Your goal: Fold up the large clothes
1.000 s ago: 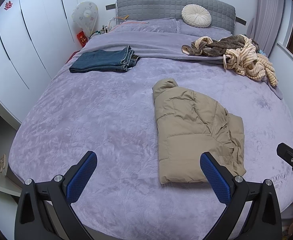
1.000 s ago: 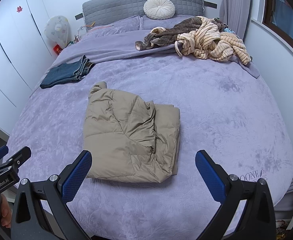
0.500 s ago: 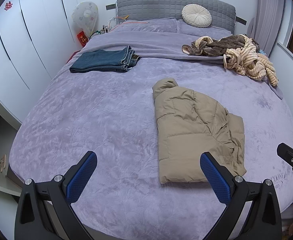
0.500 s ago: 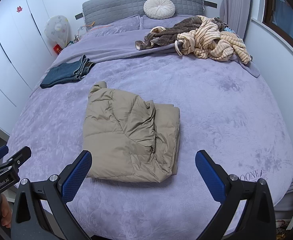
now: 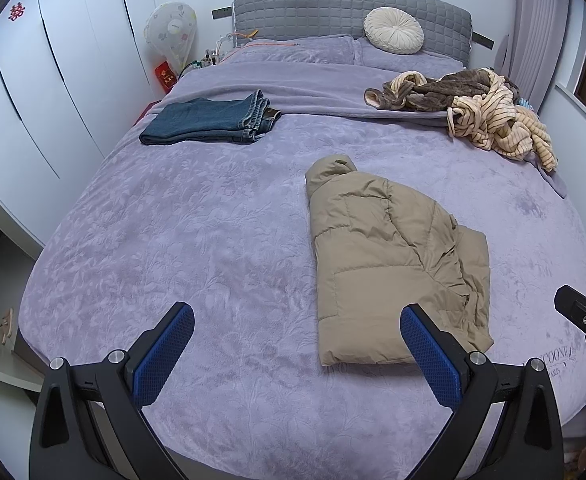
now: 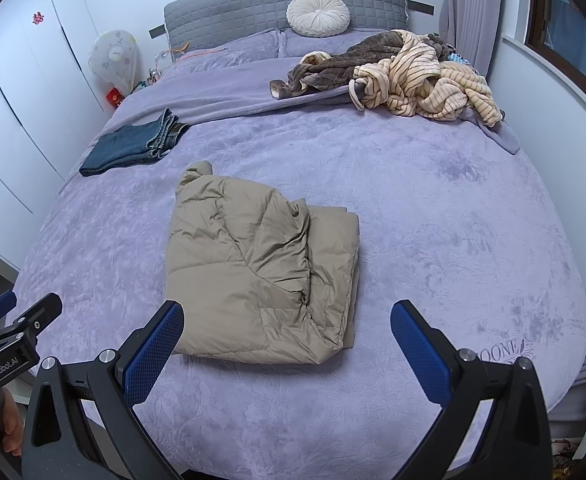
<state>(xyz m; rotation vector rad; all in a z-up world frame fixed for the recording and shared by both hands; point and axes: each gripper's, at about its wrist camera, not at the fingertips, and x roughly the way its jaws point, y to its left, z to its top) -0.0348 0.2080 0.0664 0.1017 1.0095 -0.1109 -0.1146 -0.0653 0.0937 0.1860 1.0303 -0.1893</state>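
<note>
Puffer jacket point(image 6: 261, 268) is lying folded, underlayers hidden; jeans point(image 5: 213, 122), robes point(image 6: 397, 72) behind; both grippers point(image 5: 297, 344) point(image 6: 287, 338) hanging released, empty.

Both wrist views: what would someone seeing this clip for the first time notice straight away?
A folded tan puffer jacket lies in the middle of the purple bed, just ahead of the open right tool. A tangled heap of brown and striped clothes sits near the pillows on the right. Folded jeans lie at the bed's left edge.

no visible change, both views unchanged
</note>
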